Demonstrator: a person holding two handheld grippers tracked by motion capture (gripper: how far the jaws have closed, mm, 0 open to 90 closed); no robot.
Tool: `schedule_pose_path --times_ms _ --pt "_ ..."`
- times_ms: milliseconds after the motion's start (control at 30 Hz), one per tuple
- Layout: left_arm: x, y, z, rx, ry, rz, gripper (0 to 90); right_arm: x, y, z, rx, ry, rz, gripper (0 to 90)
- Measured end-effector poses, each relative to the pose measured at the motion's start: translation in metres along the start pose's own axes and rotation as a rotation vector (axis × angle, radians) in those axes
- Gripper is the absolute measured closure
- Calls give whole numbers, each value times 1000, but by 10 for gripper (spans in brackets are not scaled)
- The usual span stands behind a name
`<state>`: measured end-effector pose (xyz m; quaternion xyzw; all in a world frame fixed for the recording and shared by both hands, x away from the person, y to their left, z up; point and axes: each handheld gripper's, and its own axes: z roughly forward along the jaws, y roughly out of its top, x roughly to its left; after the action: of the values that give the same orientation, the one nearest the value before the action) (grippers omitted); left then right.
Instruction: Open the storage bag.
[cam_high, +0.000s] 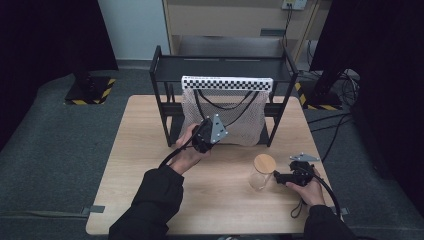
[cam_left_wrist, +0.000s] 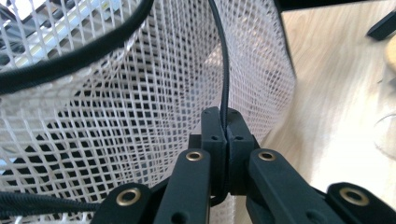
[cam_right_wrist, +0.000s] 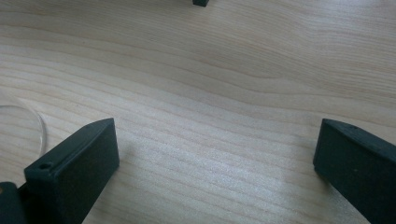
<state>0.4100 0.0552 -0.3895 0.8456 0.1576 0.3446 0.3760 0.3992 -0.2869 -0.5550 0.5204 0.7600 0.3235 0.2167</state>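
At the front of the black metal shelf rack (cam_high: 165, 100), a white net bag of open diamond mesh (cam_high: 225, 120) is hung from the upper shelf, its top edge marked by a strip of small black and white checks. Two black cord handles are seen looping against the mesh. The left gripper (cam_high: 206, 135) is held against the lower left part of the bag, and in the left gripper view (cam_left_wrist: 226, 135) its jaws are seen pressed together on one thin black cord (cam_left_wrist: 225, 70) that runs up along the mesh; the net itself lies just behind the jaws, soft and slightly bulged.

On the pale wooden worktop (cam_high: 150, 150), with its fine straight grain, one clear glass jar with a round light wooden lid (cam_high: 263, 171) is stood upright, to the right of the bag and well apart from it. The right gripper (cam_high: 280, 178) is rested low beside the jar, to the jar's right, and in the right gripper view (cam_right_wrist: 215, 154) its two blocky matte black jaws are set wide apart over bare wood, with nothing between them; a curved sliver of clear glass is seen at that view's left edge. Two dark sleeves are seen at the near edge.
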Motion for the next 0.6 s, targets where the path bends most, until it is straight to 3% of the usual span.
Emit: schedule_pose_path --times_ms 267,600 --pt "-3 13 -21 -90 -21 -25 887 0 0 0 0 0 0 4" --pt "-3 23 -25 -127 -29 -42 887 0 0 0 0 0 0 4"
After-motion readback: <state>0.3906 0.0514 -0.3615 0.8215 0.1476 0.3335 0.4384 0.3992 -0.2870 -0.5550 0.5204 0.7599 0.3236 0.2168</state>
